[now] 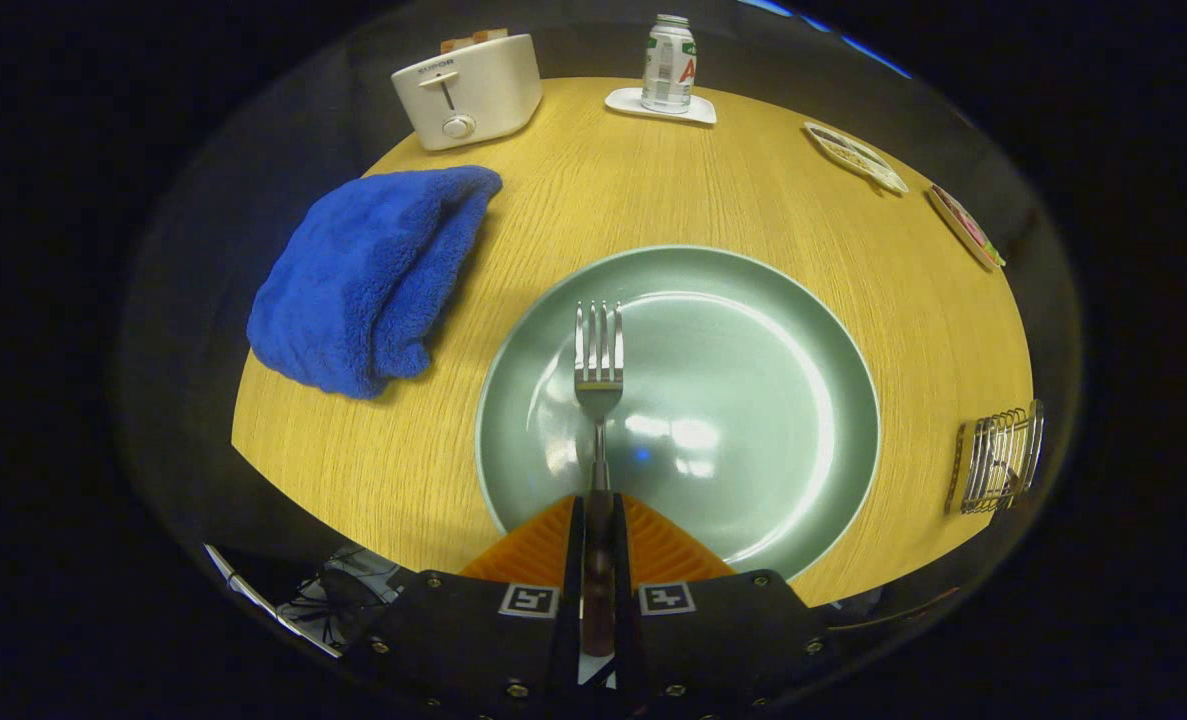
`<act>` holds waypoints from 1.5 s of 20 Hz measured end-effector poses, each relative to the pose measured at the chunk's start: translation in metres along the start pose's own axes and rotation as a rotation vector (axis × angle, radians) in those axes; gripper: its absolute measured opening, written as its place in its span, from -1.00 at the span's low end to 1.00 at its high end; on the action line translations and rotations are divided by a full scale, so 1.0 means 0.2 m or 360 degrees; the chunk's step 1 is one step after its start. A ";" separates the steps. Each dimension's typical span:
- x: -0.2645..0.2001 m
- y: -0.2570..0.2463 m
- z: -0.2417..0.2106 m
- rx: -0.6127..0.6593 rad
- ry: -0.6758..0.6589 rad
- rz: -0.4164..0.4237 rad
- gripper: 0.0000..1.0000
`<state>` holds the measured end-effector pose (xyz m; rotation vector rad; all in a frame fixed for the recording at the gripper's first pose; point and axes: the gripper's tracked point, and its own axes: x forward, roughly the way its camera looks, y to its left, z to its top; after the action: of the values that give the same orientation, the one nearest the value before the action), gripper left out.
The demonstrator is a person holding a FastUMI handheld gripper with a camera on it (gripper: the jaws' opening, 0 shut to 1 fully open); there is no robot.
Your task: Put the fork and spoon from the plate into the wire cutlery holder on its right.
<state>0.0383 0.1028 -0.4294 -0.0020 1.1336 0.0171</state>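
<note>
I am looking down on a round wooden table (713, 190) inside a dark booth. My gripper (598, 520) has its two fingers closed together on the dark handle of the fork (599, 375), so the tool is clamped on it, gripping low on the handle and leaving the tines free to point away from me. The fork is held out over the green plate (753, 400), tines toward the far side; whether it is touching the plate I cannot tell. I see no spoon on the plate from here.

The wire cutlery holder (998, 460) stands to the right of the plate, near the table's right edge and well apart from the fork, so I judge the next step is a carry to the right and a lowering into it, which may call for turning the fork.

A folded blue towel (368, 280) lies left of the plate. At the far side stand a white toaster (468, 90) and a can (669, 62) on a coaster, clear of my path.
</note>
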 end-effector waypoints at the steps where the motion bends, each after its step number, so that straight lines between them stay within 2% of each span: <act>1: 0.01 0.01 0.01 0.0012 -0.0016 0.0013 -0.70; 2: 0.00 0.01 0.00 0.0000 -0.0019 0.0009 -0.85; 15: -0.16 -0.13 0.14 0.0038 -0.0176 -0.0110 -0.85; 24: -0.30 -0.27 0.23 0.0157 -0.0261 -0.0169 -0.86; 30: -0.39 -0.49 0.23 0.0311 -0.0282 -0.0269 -0.86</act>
<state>0.0478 0.0048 -0.3393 0.0764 0.9513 -0.2396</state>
